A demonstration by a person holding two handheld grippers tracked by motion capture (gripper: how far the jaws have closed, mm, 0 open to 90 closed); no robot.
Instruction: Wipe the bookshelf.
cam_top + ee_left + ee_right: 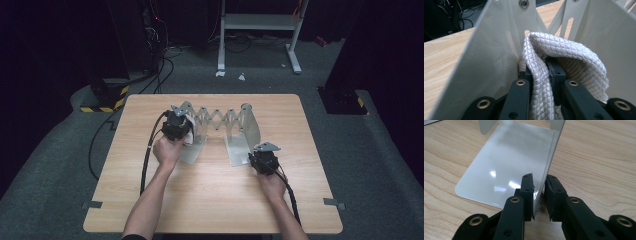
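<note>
White quilted cloth (564, 60), soft and limp, sits pinched in the left gripper (176, 125) fingers against the expanding rack (220, 122) mid-frame on the worktop (210, 200). Right gripper (539, 192) fingers straddle its stiff, glossy end plate (509, 162), barely parted.

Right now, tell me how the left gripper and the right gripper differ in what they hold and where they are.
The left gripper is shut on a white quilted cloth, pressed against the rack's left end plate; the right gripper straddles the edge of the rack's right end plate, holding no cloth. The left sits farther up the table, the right nearer the person. Both are black, hand-held and at the same folding rack.
</note>
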